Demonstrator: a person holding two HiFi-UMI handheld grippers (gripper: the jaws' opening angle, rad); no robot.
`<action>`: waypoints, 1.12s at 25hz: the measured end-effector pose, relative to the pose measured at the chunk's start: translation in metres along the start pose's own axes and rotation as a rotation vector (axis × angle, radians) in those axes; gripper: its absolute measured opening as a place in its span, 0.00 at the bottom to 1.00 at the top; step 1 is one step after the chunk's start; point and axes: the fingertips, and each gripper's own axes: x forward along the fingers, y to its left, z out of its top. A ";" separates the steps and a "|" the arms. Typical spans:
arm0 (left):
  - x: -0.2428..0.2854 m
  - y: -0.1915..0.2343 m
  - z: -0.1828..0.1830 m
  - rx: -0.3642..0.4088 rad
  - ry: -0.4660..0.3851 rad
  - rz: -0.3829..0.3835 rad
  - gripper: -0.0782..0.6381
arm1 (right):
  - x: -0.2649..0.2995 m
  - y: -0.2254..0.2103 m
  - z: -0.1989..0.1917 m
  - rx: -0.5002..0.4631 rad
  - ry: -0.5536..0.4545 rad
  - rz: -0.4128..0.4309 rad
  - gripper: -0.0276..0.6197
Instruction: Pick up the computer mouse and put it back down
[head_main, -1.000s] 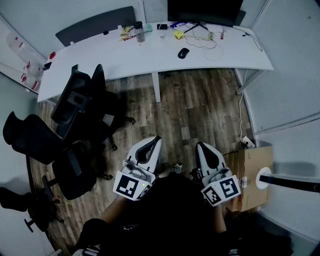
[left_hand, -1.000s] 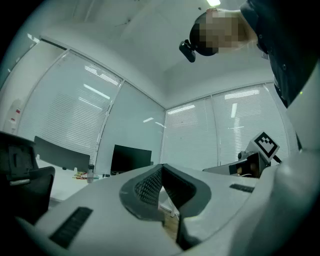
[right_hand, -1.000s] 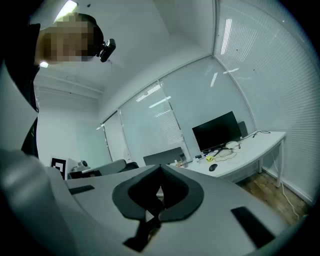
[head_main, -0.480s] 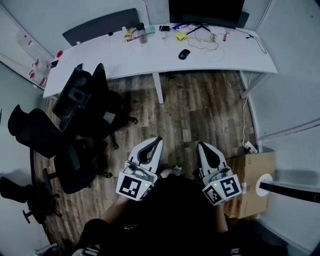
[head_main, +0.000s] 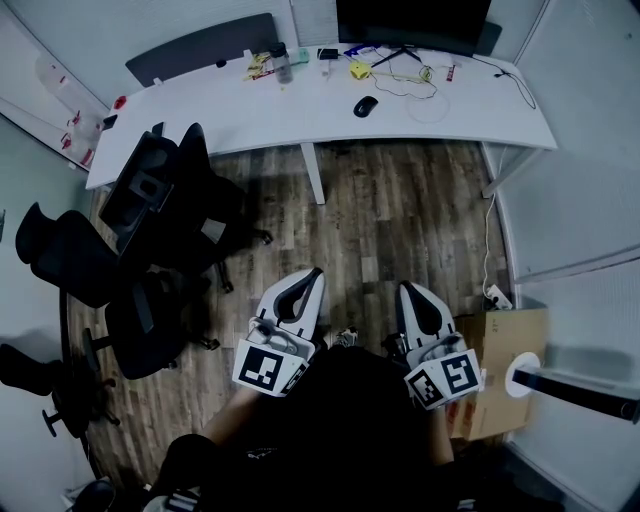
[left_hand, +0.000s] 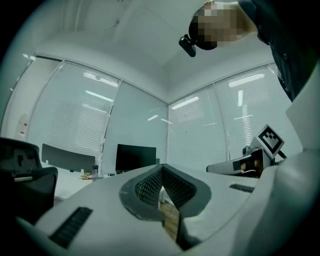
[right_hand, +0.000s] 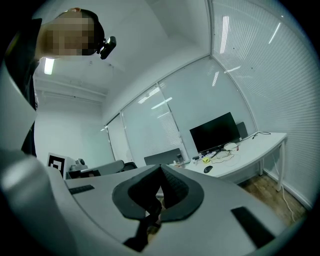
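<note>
Okay, left hand-held gripper (head_main: 311, 277) is closed, jaws pressed together with nothing between them, and it points out level over the wood floor (head_main: 400, 215). Right hand-held gripper (head_main: 404, 290) is the same: jaws together, empty, just beside the left one. Both are low in the head view, close to my body. The computer mouse (head_main: 366, 106) lies on the white surface (head_main: 250, 125), well apart from both hand-held grippers, in front of the dark monitor (head_main: 412, 20). In the right gripper view the mouse is a small dark spot on the surface. Black office chairs (head_main: 150, 195) stand at left. A cardboard box (head_main: 505, 340) sits on the floor near my right hand-held gripper.
</note>
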 end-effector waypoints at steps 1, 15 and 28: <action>0.002 -0.001 -0.001 0.000 0.003 0.000 0.12 | 0.000 -0.003 0.002 0.002 -0.006 -0.002 0.04; 0.055 0.025 -0.012 -0.037 0.002 -0.039 0.12 | 0.033 -0.043 0.007 0.010 -0.003 -0.086 0.04; 0.156 0.116 -0.006 -0.072 -0.013 -0.092 0.12 | 0.143 -0.091 0.025 -0.004 0.013 -0.153 0.04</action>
